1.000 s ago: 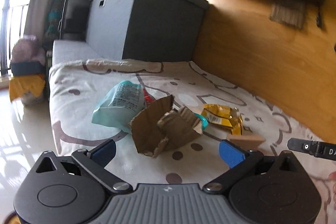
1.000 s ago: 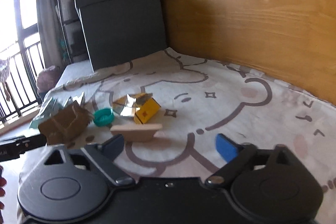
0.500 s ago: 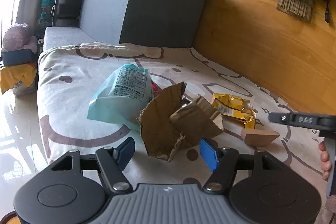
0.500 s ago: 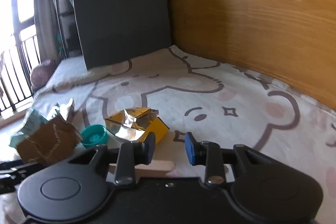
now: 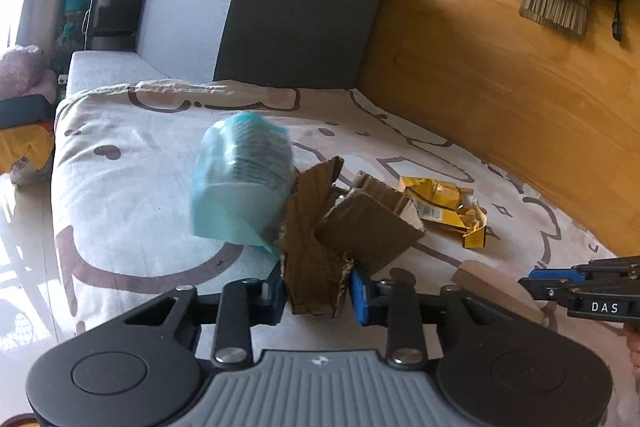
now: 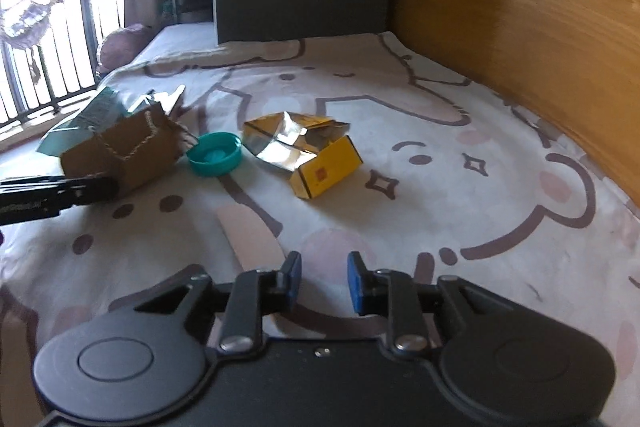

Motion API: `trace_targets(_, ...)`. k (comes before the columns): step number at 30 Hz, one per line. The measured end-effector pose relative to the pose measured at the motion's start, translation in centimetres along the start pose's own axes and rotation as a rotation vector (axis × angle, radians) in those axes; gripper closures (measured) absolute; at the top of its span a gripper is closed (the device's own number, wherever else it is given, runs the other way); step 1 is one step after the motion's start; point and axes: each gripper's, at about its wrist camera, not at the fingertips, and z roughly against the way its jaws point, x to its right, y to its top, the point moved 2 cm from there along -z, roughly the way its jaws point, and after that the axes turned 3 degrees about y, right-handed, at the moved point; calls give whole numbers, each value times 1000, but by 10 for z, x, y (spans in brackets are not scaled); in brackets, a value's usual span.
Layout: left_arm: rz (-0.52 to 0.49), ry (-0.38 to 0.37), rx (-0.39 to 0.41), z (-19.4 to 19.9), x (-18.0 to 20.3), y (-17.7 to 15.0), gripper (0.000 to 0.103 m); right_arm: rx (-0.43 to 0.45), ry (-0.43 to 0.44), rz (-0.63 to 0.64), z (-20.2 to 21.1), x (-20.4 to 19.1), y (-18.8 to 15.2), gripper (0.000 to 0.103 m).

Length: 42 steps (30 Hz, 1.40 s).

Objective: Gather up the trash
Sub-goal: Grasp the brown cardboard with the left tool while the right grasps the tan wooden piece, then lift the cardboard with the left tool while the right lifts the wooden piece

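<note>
Cardboard scrap point(image 5: 320, 259) caught in the left claw point(image 5: 318, 287) on the bed point(image 5: 132, 187).

The torn brown piece stands on edge between the left claw's blue pads, whose jaws have just been closing and now pinch its lower edge; a teal snack pouch point(image 5: 236, 183) leans on its left side. The right claw point(image 6: 324, 277), jaws just narrowed to a small gap, grips nothing that I can see: a flat wooden piece point(image 6: 252, 231) lies just ahead and to its left, long axis running away from it. Farther out lie a teal cap point(image 6: 214, 159) and a yellow foil box point(image 6: 308, 155). Both claws point downward at the bedspread, the right more steeply and nearer the wooden piece.
</note>
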Motion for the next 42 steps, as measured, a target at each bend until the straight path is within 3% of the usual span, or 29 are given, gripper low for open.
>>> trace_targets(6, 16, -15, -13, 5, -1, -2, 72, 27, 126, -52, 4, 5, 7, 75)
trace_targets(12, 13, -44, -32, 12, 3, -6, 72, 77, 166, -98, 4, -1, 14, 60)
trace_targets(21, -13, -98, -57, 29, 13, -18, 72, -38, 154, 65, -17, -33, 8, 52)
trace_targets(25, -30, -158, -75, 38, 24, -28, 72, -45, 127, 92, -11, -40, 5, 77)
trace_targets(32, -89, -173, -95, 51, 43, -40, 65, -56, 83, 36, 15, -43, -13, 77)
trace_targets(42, -98, -212, -100, 69, 55, -52, 64, -52, 72, -49, 48, -43, -37, 77)
